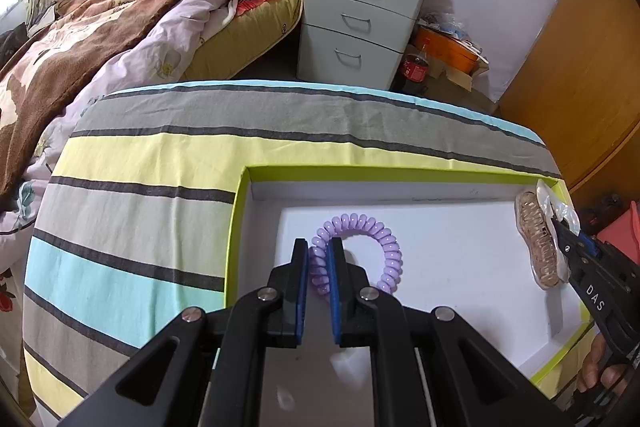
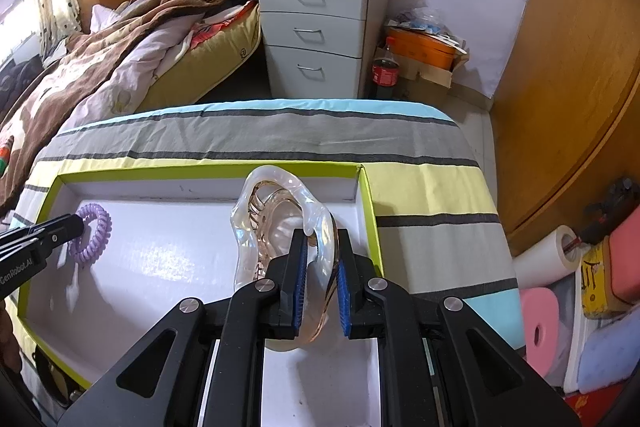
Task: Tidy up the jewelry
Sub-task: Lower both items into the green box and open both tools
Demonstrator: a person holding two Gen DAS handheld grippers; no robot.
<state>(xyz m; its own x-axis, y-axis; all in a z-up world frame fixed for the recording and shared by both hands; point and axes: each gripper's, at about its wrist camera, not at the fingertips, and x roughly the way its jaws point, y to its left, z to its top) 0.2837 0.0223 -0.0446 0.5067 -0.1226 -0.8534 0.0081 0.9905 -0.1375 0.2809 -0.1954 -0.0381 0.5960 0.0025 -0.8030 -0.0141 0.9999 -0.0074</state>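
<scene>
Both grippers' fingers nearly closed: left gripper (image 1: 319,247) on purple coil tie (image 1: 360,243), right gripper (image 2: 322,239) on clear claw clip (image 2: 276,227).

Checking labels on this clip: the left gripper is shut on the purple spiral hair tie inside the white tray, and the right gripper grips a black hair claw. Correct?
Not quite. The hair claw in the right gripper is translucent pinkish, not black, as the right wrist view shows. The rest stands.

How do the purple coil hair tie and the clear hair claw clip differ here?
The purple coil hair tie is an opaque spiral ring; the clear hair claw clip is translucent pinkish plastic with teeth. The tie is smaller than the clip. The tie sits near the tray's left side, the clip near its right. Both are in the white tray, each pinched by a claw.
</scene>
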